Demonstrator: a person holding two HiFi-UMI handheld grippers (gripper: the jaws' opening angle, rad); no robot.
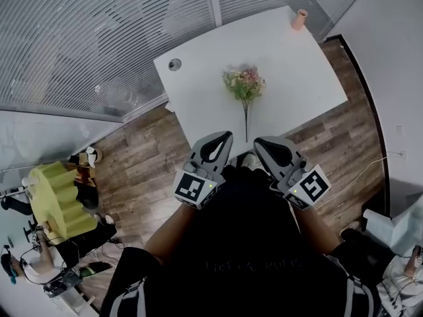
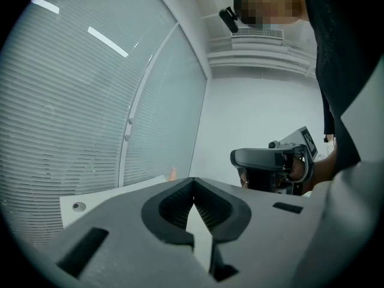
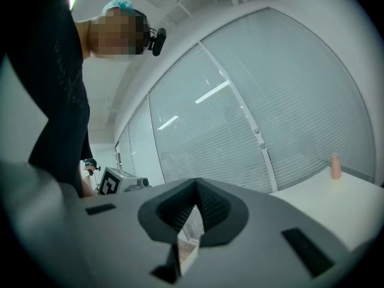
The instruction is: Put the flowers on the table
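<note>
A small bunch of pink and green flowers [image 1: 244,83] lies flat on the white table [image 1: 297,71], its thin stem pointing toward the near edge. My left gripper [image 1: 227,136] and my right gripper [image 1: 258,141] hang side by side close to my body, just short of that edge and apart from the flowers. Both are shut with nothing between the jaws. The left gripper view shows its shut tips [image 2: 193,180] and the right gripper [image 2: 270,161] beside it. The right gripper view shows its shut tips [image 3: 196,182]. Neither gripper view shows the flowers.
A pink vase [image 1: 299,19] stands at the table's far right corner, also seen as a vase [image 3: 336,165] in the right gripper view. A cable hole [image 1: 174,64] sits at the far left corner. Blinds behind glass run past the table. A yellow foam block [image 1: 56,200] stands on the wooden floor at left.
</note>
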